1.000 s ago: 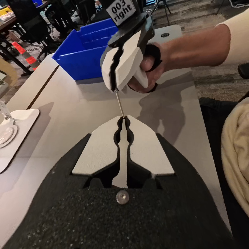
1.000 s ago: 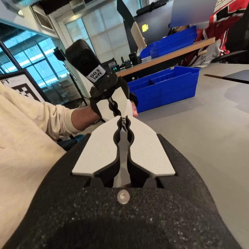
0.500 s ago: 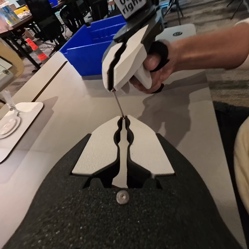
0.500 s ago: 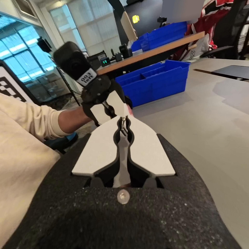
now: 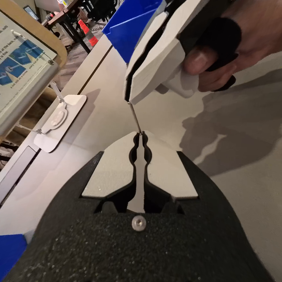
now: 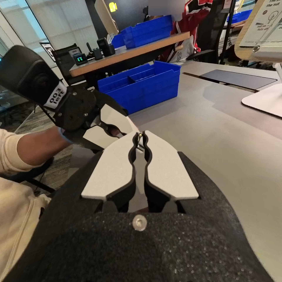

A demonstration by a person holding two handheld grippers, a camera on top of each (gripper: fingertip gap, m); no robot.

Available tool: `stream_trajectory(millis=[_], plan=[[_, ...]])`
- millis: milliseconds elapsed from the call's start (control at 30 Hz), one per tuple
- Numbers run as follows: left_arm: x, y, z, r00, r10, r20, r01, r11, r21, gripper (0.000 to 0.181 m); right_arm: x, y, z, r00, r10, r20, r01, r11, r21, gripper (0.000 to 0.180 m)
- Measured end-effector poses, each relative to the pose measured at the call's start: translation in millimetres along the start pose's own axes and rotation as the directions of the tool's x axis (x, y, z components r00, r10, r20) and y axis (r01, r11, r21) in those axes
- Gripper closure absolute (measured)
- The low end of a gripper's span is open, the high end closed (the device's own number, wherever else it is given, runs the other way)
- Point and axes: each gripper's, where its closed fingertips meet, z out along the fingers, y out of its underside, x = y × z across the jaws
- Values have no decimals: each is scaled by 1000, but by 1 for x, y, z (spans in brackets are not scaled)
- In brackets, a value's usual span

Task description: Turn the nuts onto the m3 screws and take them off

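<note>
A: Spanning the gap between the two tools, a thin m3 screw [image 5: 135, 117] is seen in the left wrist view, slanting from upper left down to lower right.

B: How is the left hand-held gripper [image 5: 140, 133] set?

A: Its white fingers [image 5: 116, 166] are brought almost together at the tips, and a small nut [image 5: 140, 134] is pinched there, at the lower end of the screw. Farther back a narrow slot is left between the fingers.

B: And the right hand-held gripper [image 5: 129, 102]?

A: It is closed on the upper end of the screw, with only a dark seam showing between its jaws. It is held by a person's hand [image 5: 225, 64], one finger passed through a black loop. In the right wrist view the same grip is shown: the screw [image 6: 139, 141] is caught at the tips of the right hand-held gripper [image 6: 140, 134], and the left hand-held gripper [image 6: 138, 145], partly hidden behind the right fingers, is reached in from the left by a cream-sleeved arm [image 6: 22, 151].

B: What else is on the grey surface [image 5: 106, 85]?

A: A blue bin [image 6: 140, 87] with inner dividers is placed near its far edge. A sign stand with a white base plate [image 5: 61, 120] is set to the left in the left wrist view. Whether the nut is threaded onto the screw cannot be told.
</note>
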Motion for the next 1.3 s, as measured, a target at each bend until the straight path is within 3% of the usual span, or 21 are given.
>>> stream_trajectory(millis=[533,633,867,1300], plan=[[-3,0,-2,996,-86,-21,87,994,70,178,4,-6,-2,999,32,-1,-32,999,40,170],[5,-9,-7,991,-106,-82,117,983,141,178,0,-5,3,991,114,65,-117,992,46,151],[20,-35,-26,928,-189,-320,295,898,326,178,-33,-22,0,931,180,318,-227,967,116,145],[15,-30,-31,910,-212,-357,338,877,342,178,-33,-22,-1,925,196,326,-245,963,116,147]])
